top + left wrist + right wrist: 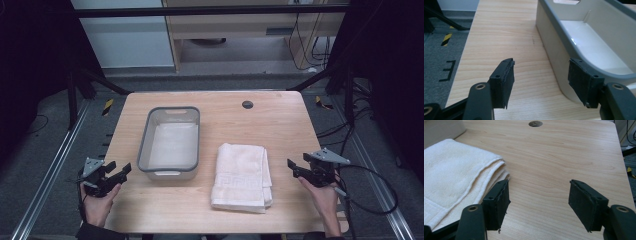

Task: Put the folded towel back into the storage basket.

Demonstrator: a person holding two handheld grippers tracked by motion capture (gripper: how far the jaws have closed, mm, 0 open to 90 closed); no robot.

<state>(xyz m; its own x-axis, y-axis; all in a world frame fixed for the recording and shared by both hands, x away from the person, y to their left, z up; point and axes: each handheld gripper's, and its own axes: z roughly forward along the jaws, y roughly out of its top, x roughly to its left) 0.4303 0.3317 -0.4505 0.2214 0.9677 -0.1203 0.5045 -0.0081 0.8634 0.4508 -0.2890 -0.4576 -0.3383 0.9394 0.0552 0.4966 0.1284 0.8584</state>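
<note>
A folded white towel (242, 176) lies on the wooden table (280, 125), right of centre near the front. Left of it stands a white plastic bin with a grey rim (170, 142), with nothing in it. My left gripper (119, 171) is open at the table's left front, beside the bin's near left corner (564, 82). My right gripper (295, 167) is open at the right front, a short way right of the towel (454, 182). Neither gripper holds anything.
A dark round grommet (247, 104) sits in the table near the far edge. Cables (380, 190) trail off the right gripper over the table's right side. Floor rails and black frame legs flank the table.
</note>
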